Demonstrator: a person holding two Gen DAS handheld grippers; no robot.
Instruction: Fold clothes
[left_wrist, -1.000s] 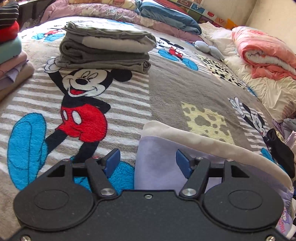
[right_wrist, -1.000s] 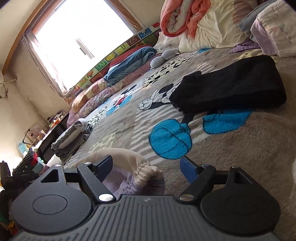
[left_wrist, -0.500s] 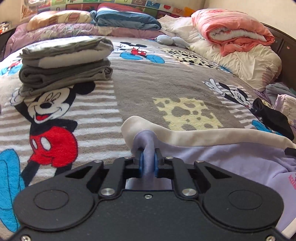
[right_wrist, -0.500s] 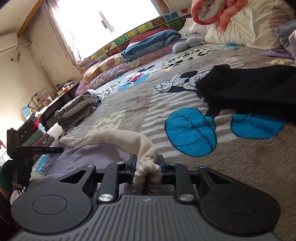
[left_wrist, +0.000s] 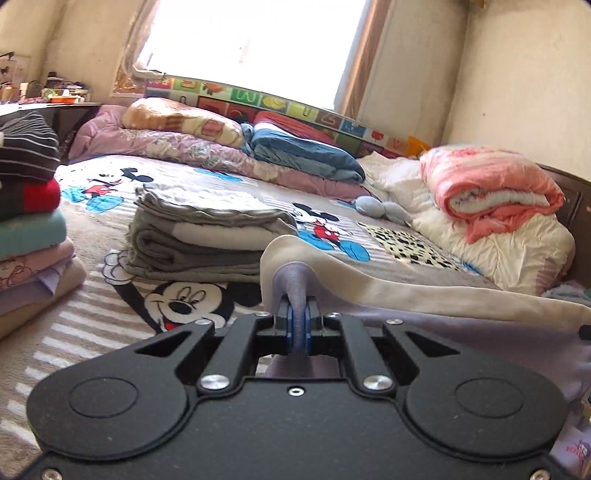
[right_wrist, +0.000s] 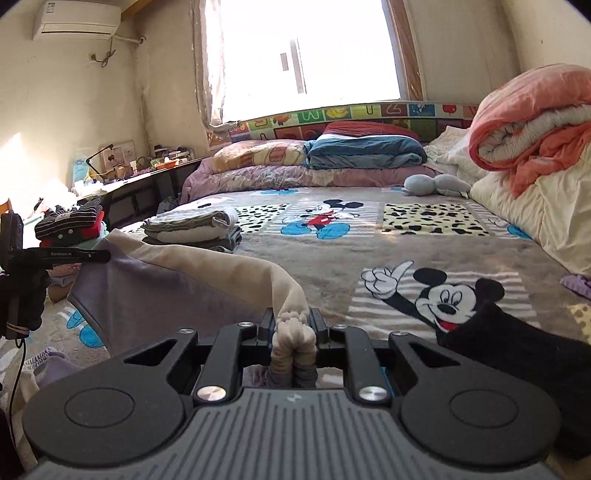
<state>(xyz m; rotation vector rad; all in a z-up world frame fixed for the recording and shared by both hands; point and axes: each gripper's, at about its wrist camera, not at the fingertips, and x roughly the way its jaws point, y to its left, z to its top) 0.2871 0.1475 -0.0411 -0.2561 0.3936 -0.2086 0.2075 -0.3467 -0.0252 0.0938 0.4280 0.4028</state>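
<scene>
A lavender garment (left_wrist: 443, 332) with a cream band (left_wrist: 406, 291) along its top edge hangs stretched between my two grippers above the Mickey Mouse blanket (left_wrist: 184, 299). My left gripper (left_wrist: 297, 321) is shut on a fold of the lavender cloth at one corner. My right gripper (right_wrist: 293, 326) is shut on the bunched, gathered cream end of the band (right_wrist: 291, 332). In the right wrist view the garment (right_wrist: 177, 295) spreads out to the left, where the left gripper (right_wrist: 103, 254) holds its other corner, carried by a dark-gloved hand (right_wrist: 22, 295).
A folded grey stack (left_wrist: 207, 236) sits mid-bed, and a taller pile of folded clothes (left_wrist: 29, 229) stands at the left. A black garment (right_wrist: 517, 354) lies by my right gripper. Rolled quilts (left_wrist: 495, 188) and pillows (left_wrist: 295, 151) line the far and right sides.
Both grippers closed on the lavender garment's corners and lifted it off the blanket. Both views tilted up from the bed toward the window.
</scene>
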